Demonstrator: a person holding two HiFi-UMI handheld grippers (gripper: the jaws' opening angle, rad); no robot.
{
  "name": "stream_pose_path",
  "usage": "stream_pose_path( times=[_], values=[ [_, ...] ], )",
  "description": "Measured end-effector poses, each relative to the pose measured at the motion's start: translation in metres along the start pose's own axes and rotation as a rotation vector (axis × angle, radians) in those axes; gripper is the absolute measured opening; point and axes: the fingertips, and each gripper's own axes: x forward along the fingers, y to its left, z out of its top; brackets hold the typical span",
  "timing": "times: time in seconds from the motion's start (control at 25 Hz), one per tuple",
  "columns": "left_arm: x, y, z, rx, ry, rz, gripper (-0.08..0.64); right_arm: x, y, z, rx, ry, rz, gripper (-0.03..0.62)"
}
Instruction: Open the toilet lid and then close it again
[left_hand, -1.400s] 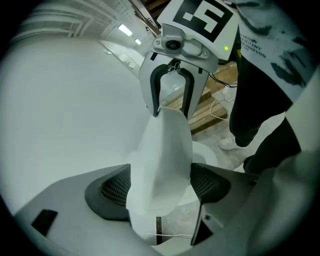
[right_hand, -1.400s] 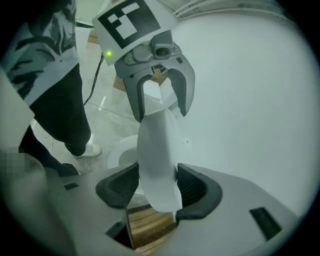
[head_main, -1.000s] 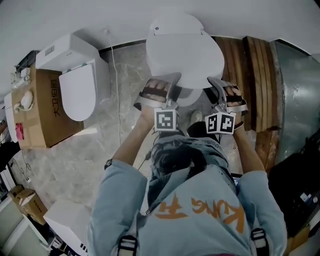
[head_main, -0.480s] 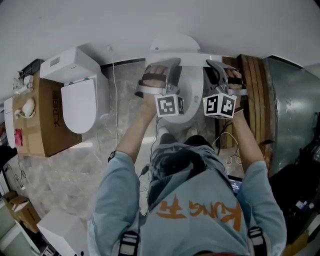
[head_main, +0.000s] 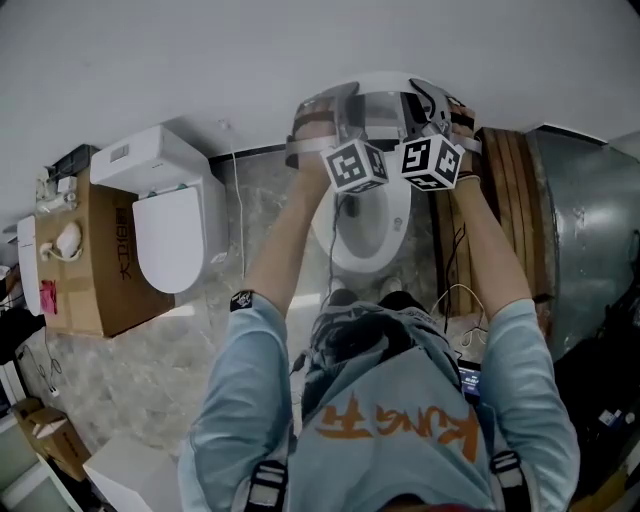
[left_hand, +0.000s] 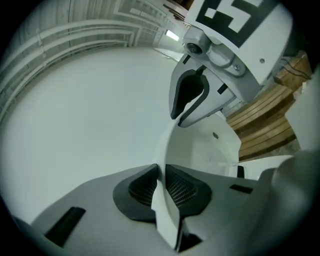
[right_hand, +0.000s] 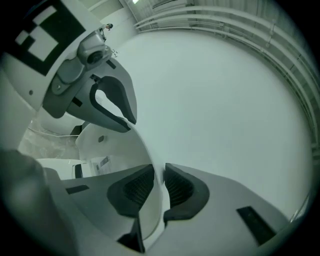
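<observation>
White plastic, the toilet lid (head_main: 378, 88) stands raised at the back of the toilet bowl (head_main: 403, 225). Above the bowl, our left gripper (left_hand: 161, 182) and right gripper (right_hand: 159, 187) each pinch the lid's rim, side by side. Both pairs of jaws have just been closing on it.

White glossy plastic toilet lid (head_main: 378, 105) above a white ceramic toilet bowl (head_main: 372, 240). Black-and-white checker-patterned marker cubes (head_main: 355, 165). Pale grey marbled stone floor (head_main: 265, 190). Brown cardboard box (head_main: 95, 255). Brown wooden planks (head_main: 505, 190). Light blue shirt (head_main: 400, 380) with orange lettering.
</observation>
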Motion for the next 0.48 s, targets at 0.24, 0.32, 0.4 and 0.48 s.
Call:
stream_pose_path(
  times=[0.24, 0.32, 0.4, 0.48],
  values=[
    [0.056, 0.029, -0.006, -0.016, -0.011, 0.067, 0.049, 0.062, -0.028, -0.002, 0.052, 0.038, -0.014, 0.061],
    [0.077, 0.041, -0.011, 0.002, -0.005, 0.078, 0.048, 0.083, -0.037, -0.002, 0.072, 0.064, 0.002, 0.061],
    [0.094, 0.049, -0.012, 0.004, -0.007, 0.068, 0.046, 0.101, -0.045, -0.003, 0.093, 0.088, 0.030, 0.061],
    [0.108, 0.052, -0.014, -0.010, -0.003, 0.051, 0.046, 0.117, -0.048, -0.005, 0.098, 0.109, 0.057, 0.061]
  ],
)
